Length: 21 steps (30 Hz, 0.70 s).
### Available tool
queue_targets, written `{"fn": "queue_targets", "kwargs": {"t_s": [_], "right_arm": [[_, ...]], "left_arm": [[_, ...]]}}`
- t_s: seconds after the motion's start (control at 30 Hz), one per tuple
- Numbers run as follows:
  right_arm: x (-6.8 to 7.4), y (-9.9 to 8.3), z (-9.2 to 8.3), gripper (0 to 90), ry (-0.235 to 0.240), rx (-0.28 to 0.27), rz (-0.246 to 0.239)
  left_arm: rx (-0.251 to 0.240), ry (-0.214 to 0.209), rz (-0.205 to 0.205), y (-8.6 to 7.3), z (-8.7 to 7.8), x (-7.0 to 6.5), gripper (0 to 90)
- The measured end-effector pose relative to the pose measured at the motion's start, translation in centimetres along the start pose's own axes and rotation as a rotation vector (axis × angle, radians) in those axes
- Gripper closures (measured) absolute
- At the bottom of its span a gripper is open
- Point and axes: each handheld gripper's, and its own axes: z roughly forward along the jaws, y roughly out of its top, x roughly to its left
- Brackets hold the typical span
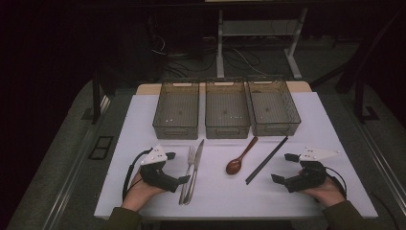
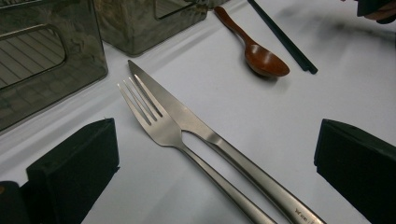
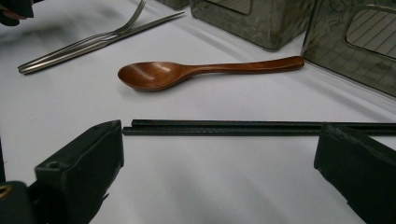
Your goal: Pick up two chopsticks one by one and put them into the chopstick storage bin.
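A steel fork and knife lie side by side on the white table. To their right lie a brown wooden spoon and a pair of black chopsticks. My left gripper rests at the table's front left, open and empty, jaws facing the fork and knife. My right gripper rests at the front right, open and empty, jaws facing the chopsticks.
Three clear dark plastic bins stand in a row across the back of the table. A desk frame and cables stand on the dark floor beyond. A person's hands hold both grippers at the near edge.
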Motion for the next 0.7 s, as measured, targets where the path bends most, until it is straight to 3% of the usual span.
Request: {"fn": "queue_targets", "kwargs": {"t_s": [0.43, 0.5, 0.7], "right_arm": [[-1.4, 0.4, 0.0, 6.0, -0.030, 0.022, 0.031], [-1.8, 0.5, 0.1, 13.8, -0.046, 0.032, 0.036], [-3.1, 0.9, -0.3, 26.3, -0.079, 0.049, 0.069]], "left_arm": [[0.005, -0.006, -0.008, 0.0, 0.4, -0.1, 0.0], [0.009, -0.004, -0.007, 0.0, 0.4, 0.0, 0.0], [0.004, 0.002, -0.005, -0.1, 0.3, 0.0, 0.0]]}}
